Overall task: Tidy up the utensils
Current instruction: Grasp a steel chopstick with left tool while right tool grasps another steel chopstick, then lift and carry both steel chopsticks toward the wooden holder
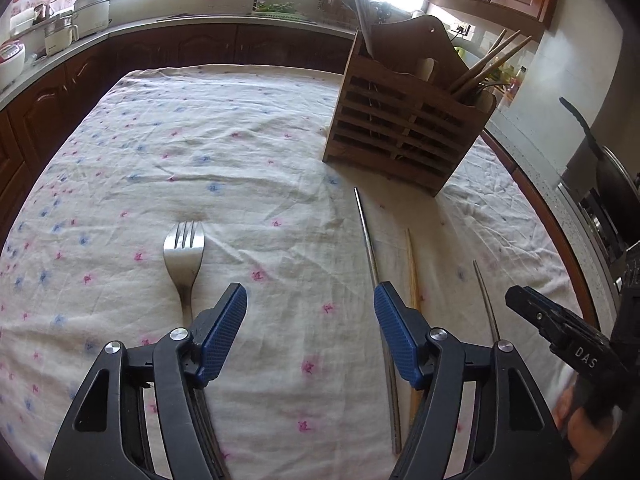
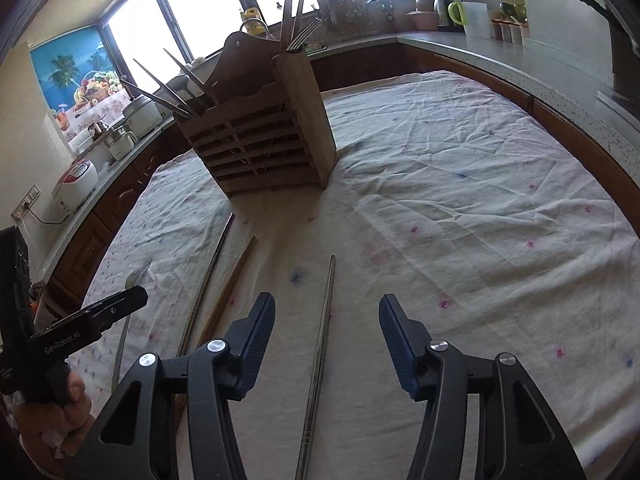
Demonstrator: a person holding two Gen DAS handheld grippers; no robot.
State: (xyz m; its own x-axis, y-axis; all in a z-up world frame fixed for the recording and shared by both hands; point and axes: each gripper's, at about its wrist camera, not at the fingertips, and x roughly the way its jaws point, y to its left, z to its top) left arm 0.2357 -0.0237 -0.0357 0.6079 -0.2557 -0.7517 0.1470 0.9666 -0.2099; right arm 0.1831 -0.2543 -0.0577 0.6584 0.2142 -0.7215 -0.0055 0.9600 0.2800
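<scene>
While four loose utensils lie on the cloth, none is yet gripped. A steel fork (image 1: 184,258) is seen flat, tines away from the camera, its handle running under the left finger of the left tool (image 1: 310,334). To its right, a long steel chopstick (image 1: 370,248), a pale wooden chopstick (image 1: 412,264) and a second thin steel chopstick (image 1: 486,300) are laid roughly parallel, pointing toward a slatted wooden utensil caddy (image 1: 400,120). The caddy stands upright on the far part of the white floral tablecloth (image 1: 200,140) covering the counter; wooden sticks and metal pieces are already stood in its compartments, presumably sorted by kind, though which compartment takes which cannot be told.

Left tool: jaws held apart over bare cloth, nothing between the blue pads; the first steel chopstick passes just under its right finger. Right tool (image 2: 327,344): jaws held apart with the second steel chopstick (image 2: 322,340) lying between them, nearer the left pad, and no pad is seen pressing on it. Both tools are tilted downward toward the cloth, which suits a pinch across a thin flat item.

Judgement: the task is partly done, and the step in hand looks like a pickup of the chopstick by the right tool. Slippage of thin steel on wrinkled cloth is a likely risk.
</scene>
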